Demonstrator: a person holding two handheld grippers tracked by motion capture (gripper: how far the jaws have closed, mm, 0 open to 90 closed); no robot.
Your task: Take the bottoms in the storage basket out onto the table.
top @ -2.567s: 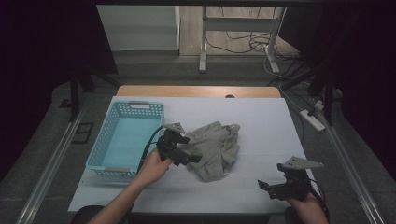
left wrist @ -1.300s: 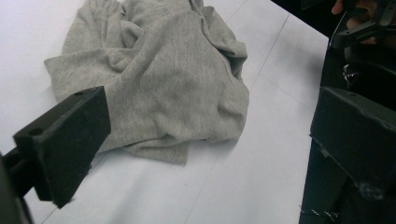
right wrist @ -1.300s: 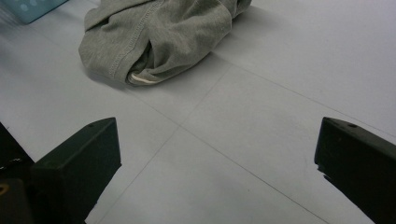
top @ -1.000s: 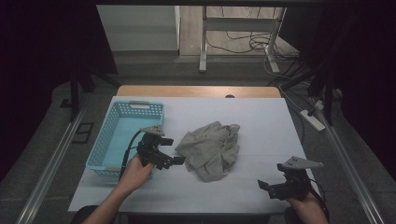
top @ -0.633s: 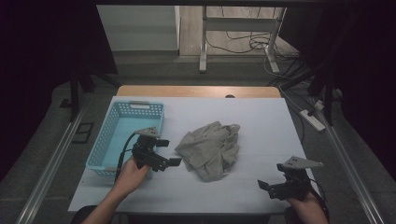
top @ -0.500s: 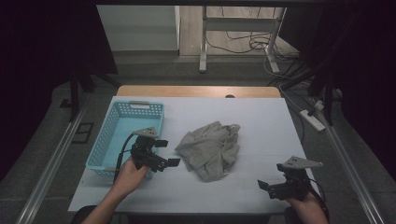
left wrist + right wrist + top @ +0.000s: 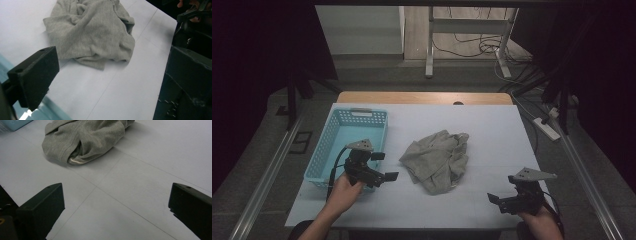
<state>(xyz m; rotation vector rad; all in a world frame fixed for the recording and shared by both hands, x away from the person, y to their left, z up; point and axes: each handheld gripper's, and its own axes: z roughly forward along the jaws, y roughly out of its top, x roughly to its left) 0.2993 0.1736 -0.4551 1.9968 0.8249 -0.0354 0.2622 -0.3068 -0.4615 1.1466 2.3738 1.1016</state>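
Just right of left gripper (image 7: pixel 381 166), jaws wide and empty: crumpled grey shirt (image 7: pixel 437 159), likely lined up for a grab; right gripper (image 7: pixel 501 201) idle, jaws wide too.

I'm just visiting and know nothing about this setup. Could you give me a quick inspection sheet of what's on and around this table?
Surface: white table, flat, faint seams.
Job's things: crumpled grey garment mid-table; light blue basket to its left, nothing seen in the part in view.
Clutter: nothing seen.
Grippers: left gripper open, over the basket's near corner, apart from the garment; right gripper open, at the near right edge.
Cables: black cable trails from the left gripper.
Surroundings: power strip and loose cords on the floor; dark curtains.
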